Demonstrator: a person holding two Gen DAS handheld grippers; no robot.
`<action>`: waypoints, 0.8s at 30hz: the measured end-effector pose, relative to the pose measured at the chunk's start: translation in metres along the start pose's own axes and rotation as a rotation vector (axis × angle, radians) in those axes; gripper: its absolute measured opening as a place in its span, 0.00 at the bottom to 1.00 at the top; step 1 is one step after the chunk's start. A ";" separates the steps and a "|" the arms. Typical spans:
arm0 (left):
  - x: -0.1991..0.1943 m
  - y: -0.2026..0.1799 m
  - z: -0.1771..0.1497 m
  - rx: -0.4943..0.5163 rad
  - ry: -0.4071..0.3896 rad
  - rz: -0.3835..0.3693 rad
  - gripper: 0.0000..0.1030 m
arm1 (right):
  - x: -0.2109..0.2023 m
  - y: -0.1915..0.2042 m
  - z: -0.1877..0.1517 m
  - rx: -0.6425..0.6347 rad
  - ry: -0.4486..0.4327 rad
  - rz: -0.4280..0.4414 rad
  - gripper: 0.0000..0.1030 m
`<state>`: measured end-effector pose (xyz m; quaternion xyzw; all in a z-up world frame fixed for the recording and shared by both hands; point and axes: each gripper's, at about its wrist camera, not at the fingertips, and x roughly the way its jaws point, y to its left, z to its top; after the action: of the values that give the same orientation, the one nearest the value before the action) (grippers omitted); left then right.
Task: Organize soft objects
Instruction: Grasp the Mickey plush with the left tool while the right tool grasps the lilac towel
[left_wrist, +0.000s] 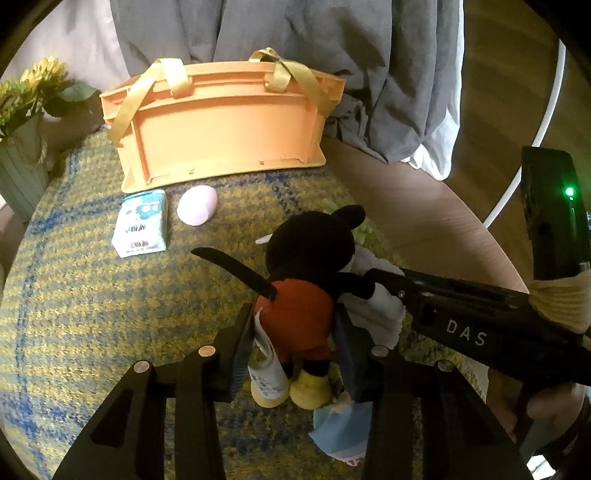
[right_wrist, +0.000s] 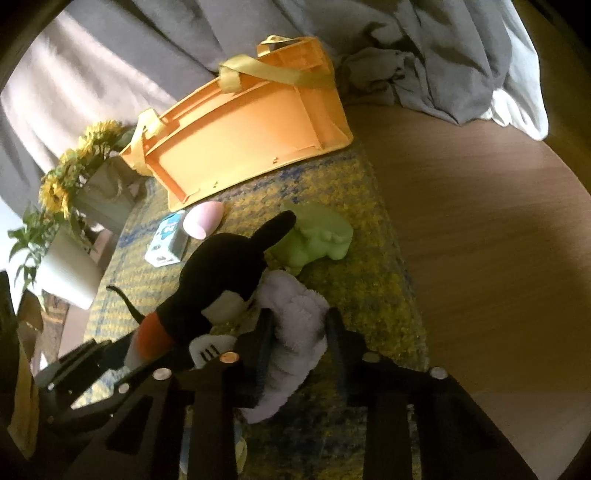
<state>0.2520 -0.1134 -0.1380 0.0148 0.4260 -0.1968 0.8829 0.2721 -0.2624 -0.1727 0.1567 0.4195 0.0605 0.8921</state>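
Orange crate (left_wrist: 221, 125) with yellow straps (left_wrist: 129, 99); yellow-and-blue plaid rug (left_wrist: 92, 295); black mouse plush (left_wrist: 306, 280) in red shorts; pink egg (left_wrist: 197, 209); green plush (right_wrist: 317, 236); lavender towel (right_wrist: 291, 332).

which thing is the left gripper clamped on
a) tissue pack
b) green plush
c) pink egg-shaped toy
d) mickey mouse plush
d: in the left wrist view the left gripper has its fingers pressed against both sides of the mickey mouse plush, at its red shorts.

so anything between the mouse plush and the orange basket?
Nothing tall. The mouse plush sits in the left gripper. On the rug toward the orange basket lie only a tissue pack and a pink egg-shaped thing, both low.
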 end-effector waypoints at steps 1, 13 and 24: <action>-0.002 0.000 0.000 0.002 -0.007 0.004 0.38 | -0.002 0.001 0.000 -0.005 -0.004 -0.002 0.23; -0.042 -0.003 0.010 0.024 -0.137 0.071 0.38 | -0.047 0.017 0.007 -0.050 -0.116 -0.060 0.22; -0.085 0.006 0.025 0.006 -0.269 0.094 0.38 | -0.091 0.043 0.024 -0.103 -0.271 -0.077 0.22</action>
<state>0.2250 -0.0845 -0.0585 0.0110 0.3018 -0.1567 0.9403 0.2334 -0.2490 -0.0777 0.1013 0.2974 0.0259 0.9490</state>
